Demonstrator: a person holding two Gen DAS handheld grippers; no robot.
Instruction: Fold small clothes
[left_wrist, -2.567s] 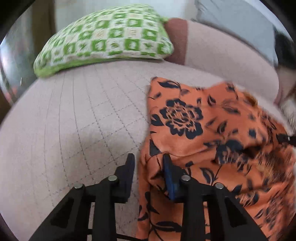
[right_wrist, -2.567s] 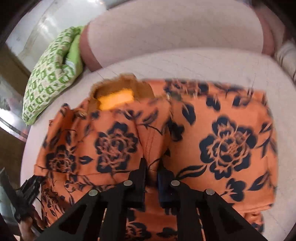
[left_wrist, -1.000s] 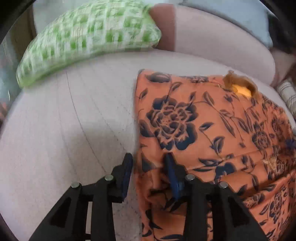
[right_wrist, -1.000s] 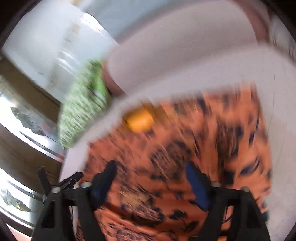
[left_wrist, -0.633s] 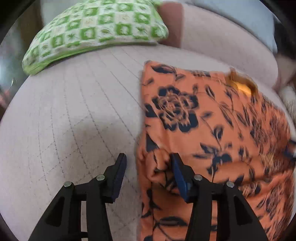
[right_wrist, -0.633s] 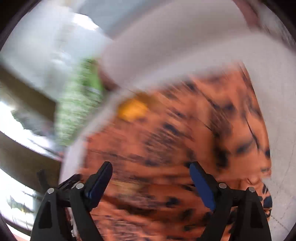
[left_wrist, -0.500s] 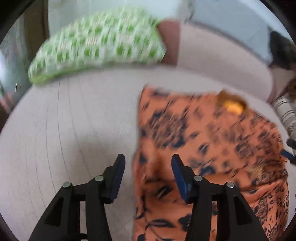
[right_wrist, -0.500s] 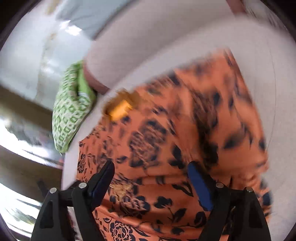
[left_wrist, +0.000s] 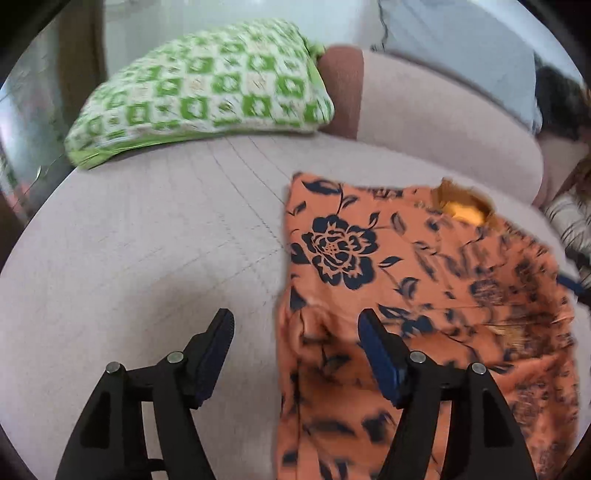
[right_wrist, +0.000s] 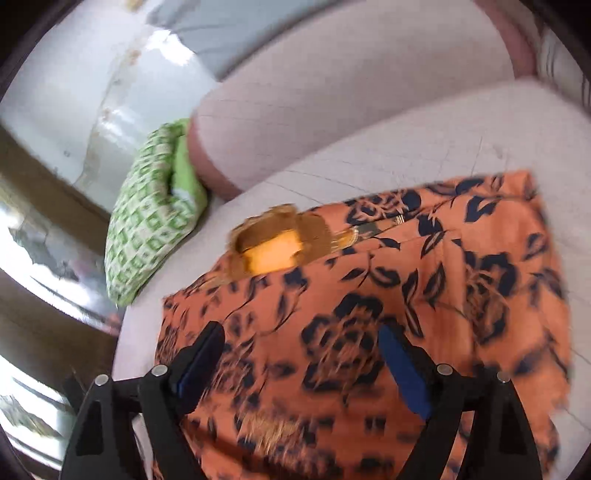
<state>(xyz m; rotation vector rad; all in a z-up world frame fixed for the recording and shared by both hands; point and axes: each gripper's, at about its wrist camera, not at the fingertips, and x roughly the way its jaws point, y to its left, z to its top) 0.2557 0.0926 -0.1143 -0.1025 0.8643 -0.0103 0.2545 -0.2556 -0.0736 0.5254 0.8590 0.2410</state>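
An orange garment with dark blue flowers lies folded flat on a pale pink sofa seat. Its yellow-lined neck opening shows at the far edge. My left gripper is open and empty, above the garment's left edge. In the right wrist view the same garment fills the lower half, with the neck opening at its far side. My right gripper is open and empty, held over the cloth.
A green and white checked cushion lies at the back left of the seat, also in the right wrist view. The sofa backrest rises behind the garment. A person in striped clothing sits at the far right.
Both grippers have let go of the garment and opened wide. They have pulled back a little, and the cloth now lies flat on the seat.
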